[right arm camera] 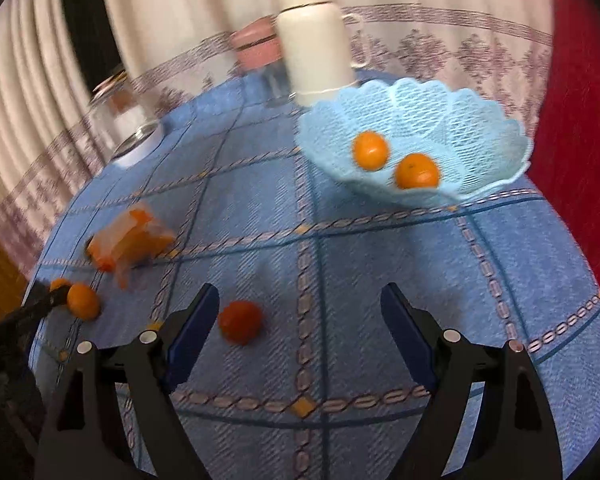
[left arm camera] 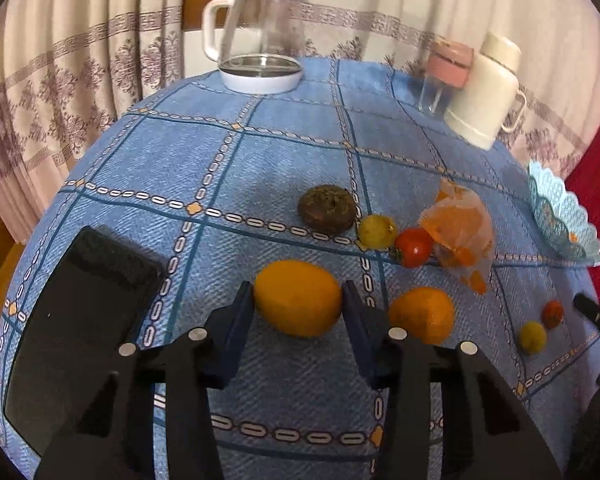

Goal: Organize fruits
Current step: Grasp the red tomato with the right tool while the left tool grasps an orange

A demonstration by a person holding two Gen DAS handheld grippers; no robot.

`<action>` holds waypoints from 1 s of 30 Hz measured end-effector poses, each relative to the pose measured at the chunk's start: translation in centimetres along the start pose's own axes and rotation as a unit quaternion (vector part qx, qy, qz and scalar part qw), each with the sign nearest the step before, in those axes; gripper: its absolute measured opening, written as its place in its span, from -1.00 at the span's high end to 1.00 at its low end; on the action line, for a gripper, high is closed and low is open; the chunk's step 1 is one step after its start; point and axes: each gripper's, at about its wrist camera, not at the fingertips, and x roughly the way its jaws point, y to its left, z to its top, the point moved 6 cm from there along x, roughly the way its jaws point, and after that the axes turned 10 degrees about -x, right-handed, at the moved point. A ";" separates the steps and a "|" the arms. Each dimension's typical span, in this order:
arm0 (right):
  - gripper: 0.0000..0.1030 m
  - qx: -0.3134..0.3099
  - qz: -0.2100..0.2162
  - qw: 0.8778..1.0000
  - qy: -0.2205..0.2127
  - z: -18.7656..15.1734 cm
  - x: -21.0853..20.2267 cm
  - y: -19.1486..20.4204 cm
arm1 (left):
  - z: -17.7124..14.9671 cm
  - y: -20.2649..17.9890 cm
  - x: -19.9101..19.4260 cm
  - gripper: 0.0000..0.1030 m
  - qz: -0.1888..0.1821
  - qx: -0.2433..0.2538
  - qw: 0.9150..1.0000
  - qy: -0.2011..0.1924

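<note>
Blue checked tablecloth (left arm camera: 284, 152), left tool (left arm camera: 298, 300) clamping smooth yellow-orange fruit (left arm camera: 298, 298)

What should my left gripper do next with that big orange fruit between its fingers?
Probably lift it straight up. The left gripper has both pads against the sides of the large orange fruit, which still sits on the blue checked tablecloth. Then carry it toward the light-blue mesh basket, which already holds two small oranges.
</note>
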 end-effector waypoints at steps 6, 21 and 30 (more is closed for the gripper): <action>-0.25 -0.036 0.015 0.999 0.020 -0.5 0.7 2.5 | 0.1 0.3 -1.1 0.12 -0.004 -0.009 1.000 -0.026; 0.32 -0.038 0.028 0.997 0.058 -0.6 3.0 3.2 | 0.1 0.7 -1.4 0.12 -0.008 -0.017 0.999 -0.032; 0.44 -0.043 0.016 0.997 0.061 -0.5 3.1 3.1 | 0.0 0.7 -1.3 0.12 -0.008 -0.019 0.999 -0.031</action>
